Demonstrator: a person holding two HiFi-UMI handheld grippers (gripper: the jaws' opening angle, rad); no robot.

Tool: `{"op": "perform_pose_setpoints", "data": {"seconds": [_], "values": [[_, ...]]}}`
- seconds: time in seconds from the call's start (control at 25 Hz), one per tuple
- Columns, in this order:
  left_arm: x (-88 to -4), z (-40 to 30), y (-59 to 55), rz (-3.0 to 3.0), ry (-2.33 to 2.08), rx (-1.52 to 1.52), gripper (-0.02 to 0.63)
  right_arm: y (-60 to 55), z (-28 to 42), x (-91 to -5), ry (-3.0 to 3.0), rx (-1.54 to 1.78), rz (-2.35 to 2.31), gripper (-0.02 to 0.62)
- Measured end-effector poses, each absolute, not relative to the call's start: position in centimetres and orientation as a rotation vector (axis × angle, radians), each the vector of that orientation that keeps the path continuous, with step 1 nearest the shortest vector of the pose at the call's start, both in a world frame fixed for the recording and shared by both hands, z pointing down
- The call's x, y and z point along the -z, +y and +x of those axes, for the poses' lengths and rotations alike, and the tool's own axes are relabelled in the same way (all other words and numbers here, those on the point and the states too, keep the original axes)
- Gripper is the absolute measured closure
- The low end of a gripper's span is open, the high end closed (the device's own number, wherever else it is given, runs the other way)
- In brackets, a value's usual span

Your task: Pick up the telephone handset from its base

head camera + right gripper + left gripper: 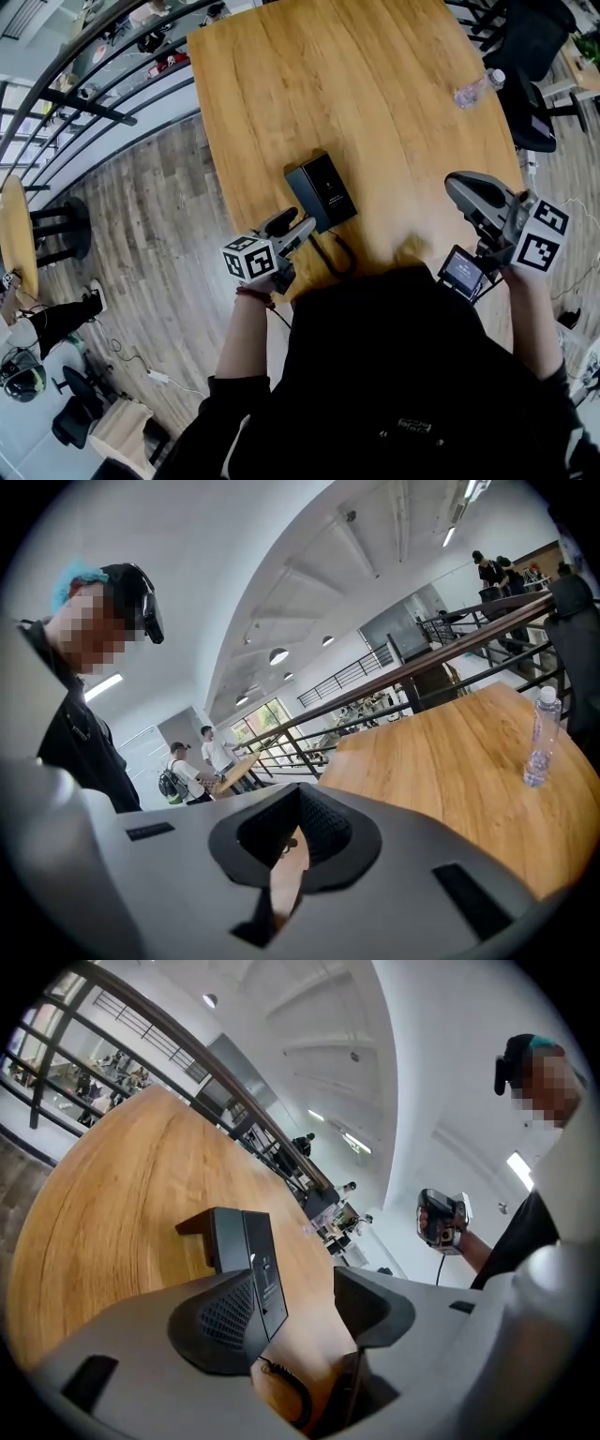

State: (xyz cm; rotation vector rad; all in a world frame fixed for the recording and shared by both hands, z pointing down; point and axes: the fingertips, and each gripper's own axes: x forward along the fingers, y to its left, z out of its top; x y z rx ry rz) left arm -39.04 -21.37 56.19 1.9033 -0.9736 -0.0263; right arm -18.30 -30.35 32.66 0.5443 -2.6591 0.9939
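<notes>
The black telephone lies flat near the front of the wooden table, and I cannot make out the handset from the base. A dark curly cord runs from it toward me. My left gripper sits just short of the phone's near left corner, open and empty. In the left gripper view the phone is close ahead, partly behind the left jaw, and the cord lies on the table between the jaws of my left gripper. My right gripper hovers to the phone's right, shut and empty.
A clear plastic water bottle lies at the table's far right; it appears in the right gripper view as well. Dark chairs stand beyond that corner. The table's left edge drops to the wooden floor beside a black railing.
</notes>
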Motion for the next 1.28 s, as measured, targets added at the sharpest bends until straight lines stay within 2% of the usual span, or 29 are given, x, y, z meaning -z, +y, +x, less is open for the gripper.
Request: {"op": "perform_pose_setpoints", "data": {"seconds": [0.24,0.88,1.28], "values": [[-59.8,-39.3,-22.1,1.784,-0.983,0.024,0.345,-30.6,-17.8,-32.8,-2.663,-1.004,0.569,0.58],[-63.0,-39.8,-23.3,1.687,-0.918,0.017,0.348,-30.4,-15.7,-33.4,-2.682,-1.06,0.679,0.58],[-64.7,-39.5,-23.9,1.613,-0.91,0.052,0.436,-30.0,-14.1,-33.6,-2.689,-1.072,0.756,0.58]]}}
